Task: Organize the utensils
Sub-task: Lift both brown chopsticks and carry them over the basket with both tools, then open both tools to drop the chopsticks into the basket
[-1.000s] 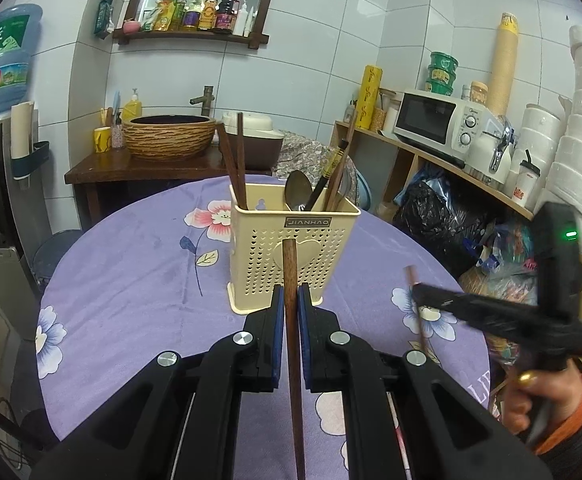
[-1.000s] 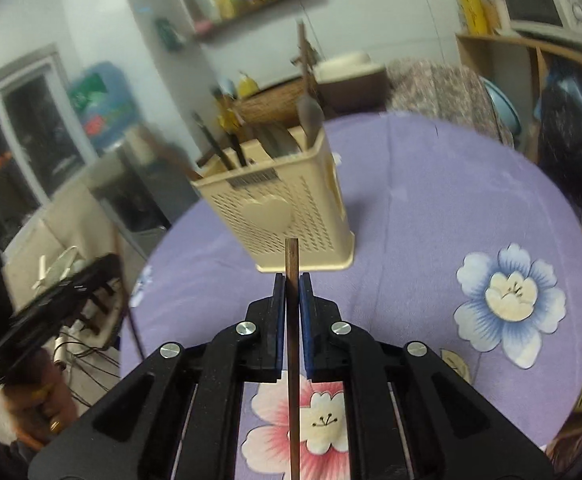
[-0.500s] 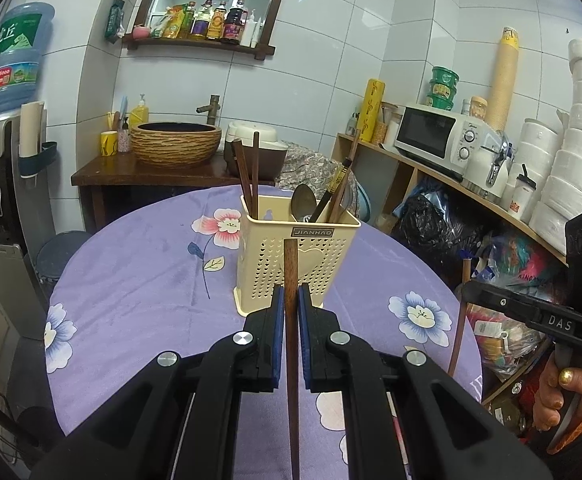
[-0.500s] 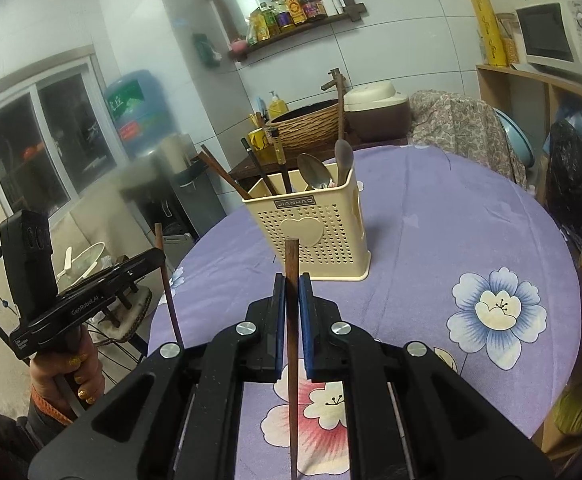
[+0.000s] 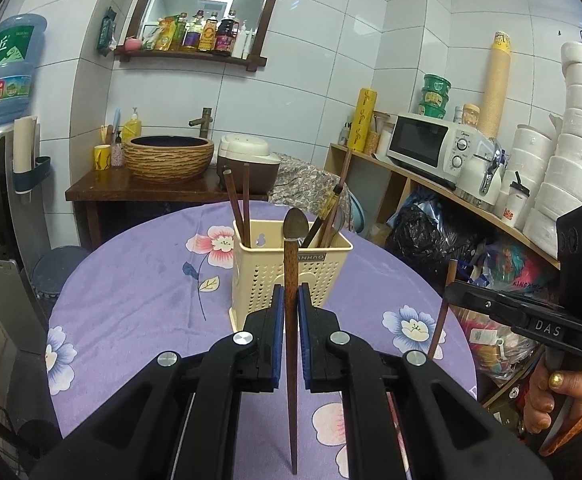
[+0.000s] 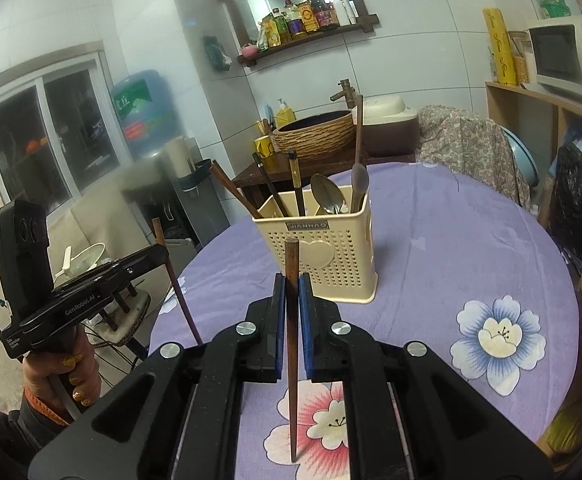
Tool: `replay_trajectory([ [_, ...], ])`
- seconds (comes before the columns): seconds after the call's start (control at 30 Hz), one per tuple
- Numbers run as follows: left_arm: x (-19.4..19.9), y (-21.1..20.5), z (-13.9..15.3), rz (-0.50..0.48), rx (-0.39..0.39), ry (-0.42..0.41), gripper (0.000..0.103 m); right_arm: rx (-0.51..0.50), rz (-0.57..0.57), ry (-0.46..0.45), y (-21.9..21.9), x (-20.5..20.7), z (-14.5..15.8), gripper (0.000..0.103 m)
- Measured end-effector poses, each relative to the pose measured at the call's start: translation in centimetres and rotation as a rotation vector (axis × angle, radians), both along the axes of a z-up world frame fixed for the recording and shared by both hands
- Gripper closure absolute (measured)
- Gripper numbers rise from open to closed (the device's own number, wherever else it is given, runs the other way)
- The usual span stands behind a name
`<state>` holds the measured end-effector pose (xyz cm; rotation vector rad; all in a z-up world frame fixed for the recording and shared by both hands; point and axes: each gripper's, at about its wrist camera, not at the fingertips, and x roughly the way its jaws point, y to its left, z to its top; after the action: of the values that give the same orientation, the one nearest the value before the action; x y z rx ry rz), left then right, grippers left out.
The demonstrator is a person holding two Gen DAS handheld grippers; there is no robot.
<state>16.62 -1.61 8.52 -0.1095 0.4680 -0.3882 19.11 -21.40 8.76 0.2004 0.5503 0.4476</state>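
Left tongs (image 5: 291, 304), lower centre of the left wrist view: closed on a brown chopstick (image 5: 290, 320), held upright, blunt end up, thin tip low in the frame. Right tongs (image 6: 291, 300), lower centre of the right wrist view: likewise clamped on a second chopstick (image 6: 291, 320), blunt end up.

Beyond both tips, at frame centre, the cream utensil holder (image 6: 323, 256) is seen standing on the purple floral desk (image 6: 471, 248). It already carries chopsticks, a metal spoon (image 6: 327, 198) and a grey spoon (image 6: 359, 188). Neither held chopstick is touching the holder; both are near it and short of its rim.

Step judged in hand: carrying the two chopsticks to the holder, insertion not yet done. Next move calls for lifting each stick above the rim and lowering it into a free compartment, clear of the utensils leaning there.

Pose: each tool is gripped by a hand (image 6: 63, 376) from below at the frame edge, tongs aimed roughly level at the holder from opposite sides.
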Motion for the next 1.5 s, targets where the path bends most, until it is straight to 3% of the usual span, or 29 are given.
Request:
replay_trajectory([
  [0.23,1.7,0.1,2.7,-0.025,-0.010,-0.017,0.095,0.000,0.027,-0.026,0.1,1.6,2.6,0.095],
  [0.33,2.9,0.0,5.0,-0.042,-0.005,-0.031,0.095,-0.010,0.035,-0.058,0.2,2.8,5.1,0.095],
  [0.5,4.4,0.1,10.6,-0.014,0.021,-0.129,0.095,0.015,0.039,-0.108,0.0,5.5,10.2,0.095],
  [0.63,7.2,-0.1,15.0,0.019,-0.009,-0.154,0.095,-0.018,-0.013,-0.192,0.5,7.7,14.8,0.095],
  [0.77,9.7,-1.0,16.7,0.080,-0.011,-0.180,0.095,-0.049,-0.061,-0.257,1.1,9.6,17.4,0.095],
  [0.9,11.5,-2.0,15.6,0.127,-0.007,-0.171,0.095,-0.093,-0.113,-0.301,1.4,11.2,17.2,0.095],
  [1.0,12.1,-3.4,13.6,0.157,0.045,-0.189,0.095,-0.113,-0.127,-0.292,1.5,12.0,15.7,0.095],
  [1.23,12.0,-5.3,7.7,0.160,0.101,-0.150,0.095,-0.156,-0.128,-0.219,1.7,13.2,9.8,0.095],
  [1.5,11.5,-6.4,3.8,0.131,0.214,-0.111,0.095,-0.159,-0.118,-0.129,1.1,13.5,4.7,0.095],
])
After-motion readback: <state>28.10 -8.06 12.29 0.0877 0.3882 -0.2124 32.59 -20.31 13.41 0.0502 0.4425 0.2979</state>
